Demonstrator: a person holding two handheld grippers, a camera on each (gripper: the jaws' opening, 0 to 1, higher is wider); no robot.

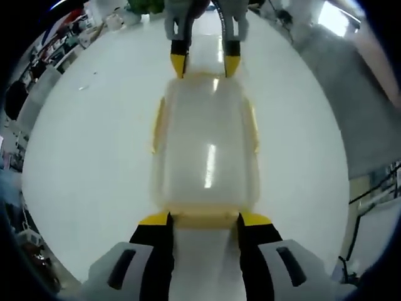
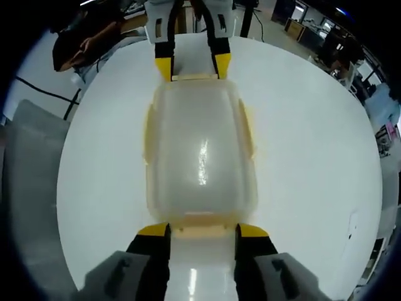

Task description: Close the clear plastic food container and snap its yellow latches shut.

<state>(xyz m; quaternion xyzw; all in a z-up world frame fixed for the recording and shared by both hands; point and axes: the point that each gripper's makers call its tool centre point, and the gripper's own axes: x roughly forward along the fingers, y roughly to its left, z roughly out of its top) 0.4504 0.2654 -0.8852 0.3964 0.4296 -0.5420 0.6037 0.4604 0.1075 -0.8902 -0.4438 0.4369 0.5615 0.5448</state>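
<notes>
A clear plastic food container (image 1: 203,144) (image 2: 200,150) lies lengthwise on a round white table (image 1: 88,163), its lid down on it. Yellow latches sit along its long sides (image 1: 158,125) (image 2: 249,128), and whether they are snapped I cannot tell. My left gripper (image 1: 203,218) is at the container's near end in the left gripper view, jaws apart, with a yellow end latch (image 1: 203,221) between its fingertips. My right gripper (image 2: 202,230) stands the same way at the opposite end, around the other end latch (image 2: 202,227). Each gripper faces the other: right gripper (image 1: 205,63), left gripper (image 2: 193,66).
Grey floor (image 1: 357,113) lies beyond the table edge. A person in a dark sleeve (image 2: 81,44) is past the far rim in the right gripper view. Shelves and clutter (image 1: 56,50) line the room. Bare white tabletop (image 2: 313,163) flanks both long sides of the container.
</notes>
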